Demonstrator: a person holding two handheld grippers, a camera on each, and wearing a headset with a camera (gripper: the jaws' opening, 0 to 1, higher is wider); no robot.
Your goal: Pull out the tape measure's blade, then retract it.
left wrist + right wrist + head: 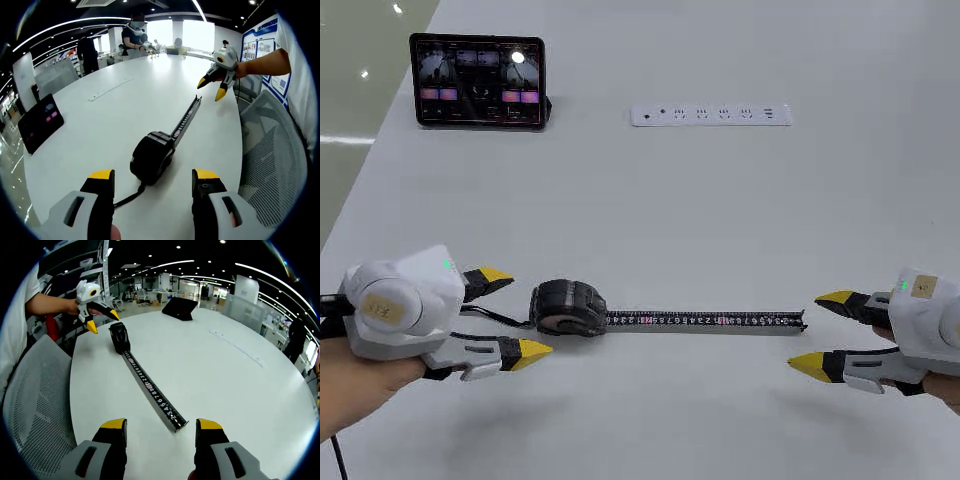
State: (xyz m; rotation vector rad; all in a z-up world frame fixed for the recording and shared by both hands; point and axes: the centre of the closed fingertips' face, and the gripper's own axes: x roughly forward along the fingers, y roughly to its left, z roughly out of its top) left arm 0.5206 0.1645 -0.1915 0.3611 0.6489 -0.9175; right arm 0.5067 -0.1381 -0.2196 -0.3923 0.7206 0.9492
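The tape measure point(568, 307) lies close to the near edge of the tabletop point(720, 220), about midway along it. Its blade point(705, 320) is drawn out flat toward the right. Both grippers are empty with their jaws spread. The left gripper point(517, 312) sits just behind the case, and the right gripper point(823, 331) sits just off the blade's tip, touching nothing. The likely trouble is the return: if the blade springs back with the case unheld, the case could skid and the tip whip along the table. The thin, flat blade also looks hard for the right jaws to pinch. A dark cord point(495, 319) trails from the case between the left jaws and could get caught. A tablet point(480, 80) at the far left corner and a power strip point(710, 115) near the far edge are well clear.
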